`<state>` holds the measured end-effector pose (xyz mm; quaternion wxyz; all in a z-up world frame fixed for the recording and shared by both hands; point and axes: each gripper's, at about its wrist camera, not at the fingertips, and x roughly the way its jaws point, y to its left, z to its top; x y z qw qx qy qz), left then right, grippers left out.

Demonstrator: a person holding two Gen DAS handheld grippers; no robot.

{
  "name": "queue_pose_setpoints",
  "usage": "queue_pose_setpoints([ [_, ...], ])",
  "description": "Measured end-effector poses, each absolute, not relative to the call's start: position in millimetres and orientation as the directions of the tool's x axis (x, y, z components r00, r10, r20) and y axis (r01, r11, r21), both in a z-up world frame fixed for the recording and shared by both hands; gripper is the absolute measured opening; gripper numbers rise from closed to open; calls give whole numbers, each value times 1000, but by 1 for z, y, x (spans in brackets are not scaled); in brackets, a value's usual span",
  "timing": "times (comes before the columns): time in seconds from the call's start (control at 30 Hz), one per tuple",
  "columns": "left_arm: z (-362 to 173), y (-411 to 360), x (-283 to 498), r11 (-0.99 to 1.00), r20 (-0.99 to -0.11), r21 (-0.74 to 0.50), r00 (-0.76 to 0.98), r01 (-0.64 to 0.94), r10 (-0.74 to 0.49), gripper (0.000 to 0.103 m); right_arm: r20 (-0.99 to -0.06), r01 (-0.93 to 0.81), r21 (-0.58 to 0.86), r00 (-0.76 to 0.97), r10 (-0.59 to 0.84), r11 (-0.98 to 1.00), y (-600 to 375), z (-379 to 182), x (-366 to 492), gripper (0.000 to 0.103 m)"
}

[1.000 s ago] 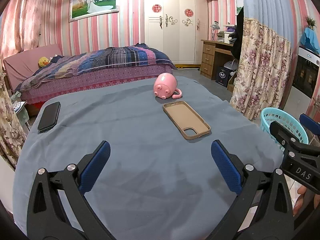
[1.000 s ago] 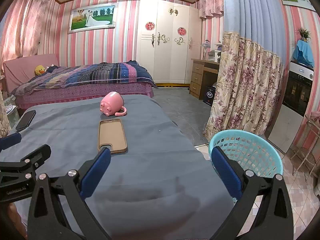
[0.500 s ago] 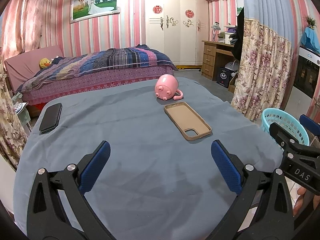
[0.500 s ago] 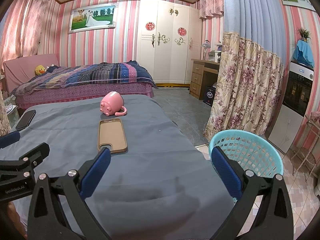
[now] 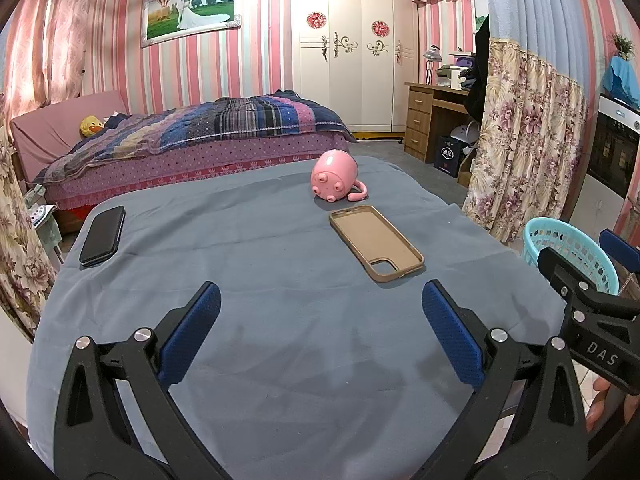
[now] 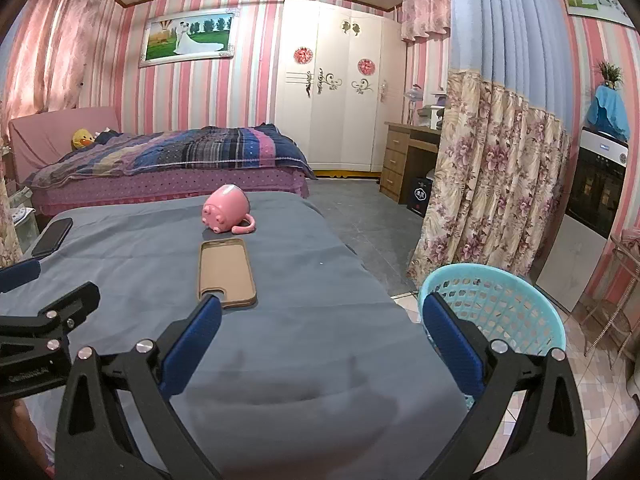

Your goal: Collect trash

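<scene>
Honestly, from my left wrist view I cannot find anything that is clearly trash on the table with the grey-blue cloth [image 5: 280,360]. What lies there is a pink pig mug [image 5: 335,179] on its side at the far end, a brown phone case [image 5: 376,242] just in front of it and apart from it, and a black phone [image 5: 102,236] near the far left edge. My left gripper [image 5: 320,328] is spread wide, with nothing between its blue pads [image 5: 192,330], and it hovers over the bare near part of the cloth without touching. The turquoise basket [image 5: 576,246], where I think the trash must go, stands beyond the right edge of the table. In my right wrist view, the right gripper [image 6: 322,338] is also wide apart and holds nothing; its left pad overlaps the near end of the phone case in the picture, but I cannot tell if it touches. The basket is on the tiled floor beside the table corner, and the inside that I can see looks empty. So I judge that either the collecting is not started, or no trash is left on the table; these pictures do not decide it.
</scene>
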<state>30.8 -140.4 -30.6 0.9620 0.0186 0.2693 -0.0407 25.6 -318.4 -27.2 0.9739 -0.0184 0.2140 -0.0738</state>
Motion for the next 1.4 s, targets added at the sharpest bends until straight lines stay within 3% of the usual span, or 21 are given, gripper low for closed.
queue_pose_setpoints([
  [1.4, -27, -133, 33, 998, -508, -3, 859, 66, -59, 97, -412, 120, -68, 901, -138, 990, -320, -31, 27, 98],
])
